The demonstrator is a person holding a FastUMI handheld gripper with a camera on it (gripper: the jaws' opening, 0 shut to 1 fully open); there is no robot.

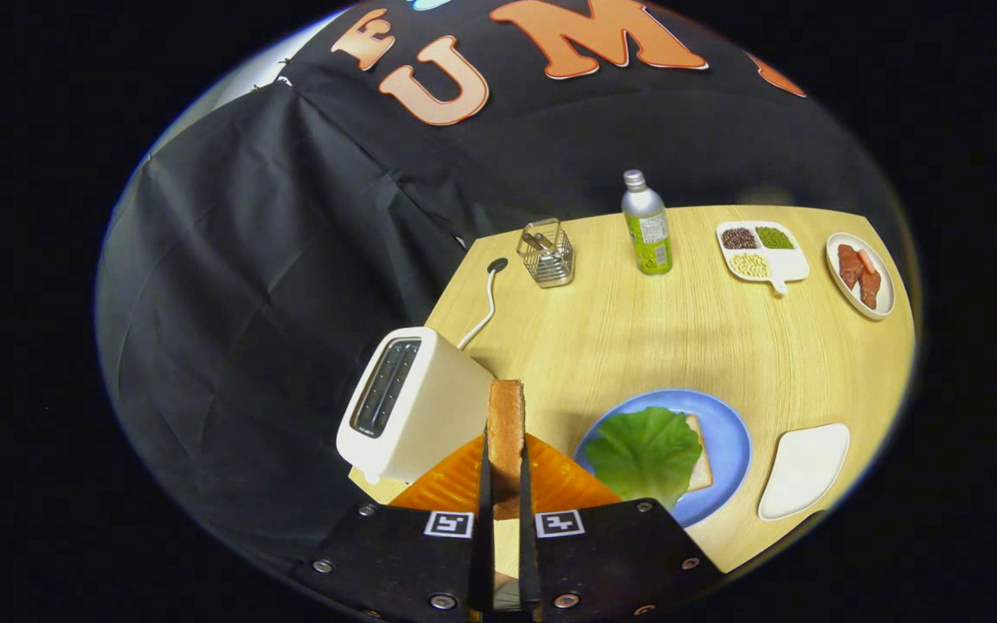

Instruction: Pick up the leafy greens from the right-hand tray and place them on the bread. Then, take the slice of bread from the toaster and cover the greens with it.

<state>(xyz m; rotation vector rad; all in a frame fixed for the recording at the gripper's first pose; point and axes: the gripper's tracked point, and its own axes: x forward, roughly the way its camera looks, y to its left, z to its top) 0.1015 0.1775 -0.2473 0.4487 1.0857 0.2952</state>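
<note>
A: Gripper (505,484) closed nearly flat on the slice of bread (506,424), one finger against each face, slice held on edge and upright between them.

B: Lifted clear of the toaster (412,407)?

A: Looks so. Carried above the table (637,337), just beside the toaster, on the side toward the blue plate (728,441). Toaster slots dark, contents not readable.

B: And the leafy greens (644,452)?

A: Already lying on the bread (697,459) on the blue plate, a short way from the toaster. White tray (806,469) beyond the plate, farther still from the toaster, bare.

B: So second half of the task, mid-carry.

A: Seems that way. Next: over to the plate, away from the toaster, then tipped from upright to flat above the greens, lowered square over the bottom bread, released gently. Worth watching: leaf wider than the bread, likely to slide if nudged sideways.
</note>
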